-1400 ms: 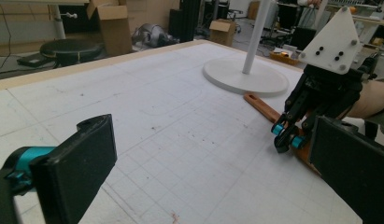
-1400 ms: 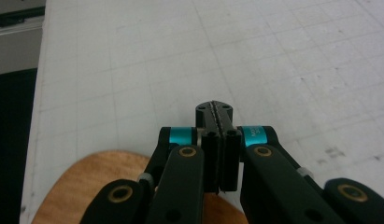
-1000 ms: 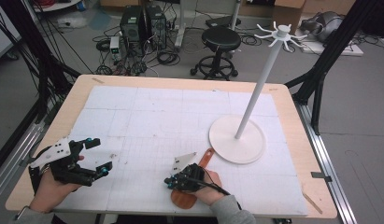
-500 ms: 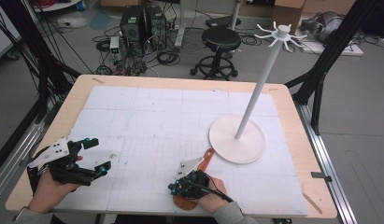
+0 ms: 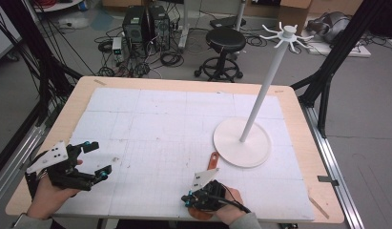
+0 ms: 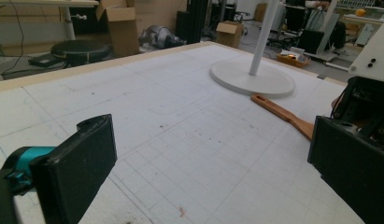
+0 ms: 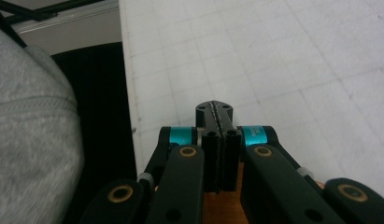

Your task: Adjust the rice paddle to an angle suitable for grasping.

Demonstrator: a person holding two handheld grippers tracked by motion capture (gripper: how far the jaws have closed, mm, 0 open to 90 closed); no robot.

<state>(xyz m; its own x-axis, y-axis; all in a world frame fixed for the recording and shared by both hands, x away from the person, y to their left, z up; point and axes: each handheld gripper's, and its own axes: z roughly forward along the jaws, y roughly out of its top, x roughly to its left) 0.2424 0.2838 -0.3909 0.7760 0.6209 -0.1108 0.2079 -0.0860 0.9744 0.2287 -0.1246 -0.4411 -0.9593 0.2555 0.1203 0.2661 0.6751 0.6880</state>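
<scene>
Looking first at the right gripper, we find its two black jaws pressed flat together with nothing between the tips, and a strip of brown wood showing beneath them. That wood belongs to the wooden spatula, which lies flat on the white gridded mat near the table's front edge; its holed handle end points at the round base of the white hanging stand, while the right hand covers its blade end. The left gripper sits apart near the left edge with its jaws spread wide and empty.

We judge the work to be at the pick-up step, the spatula not yet grasped. The next move calls for spreading the right jaws and setting them across the handle, presumably to hang the hole on a prong atop the stand.

Small print on the teal jaw collar is too blurred to read.
</scene>
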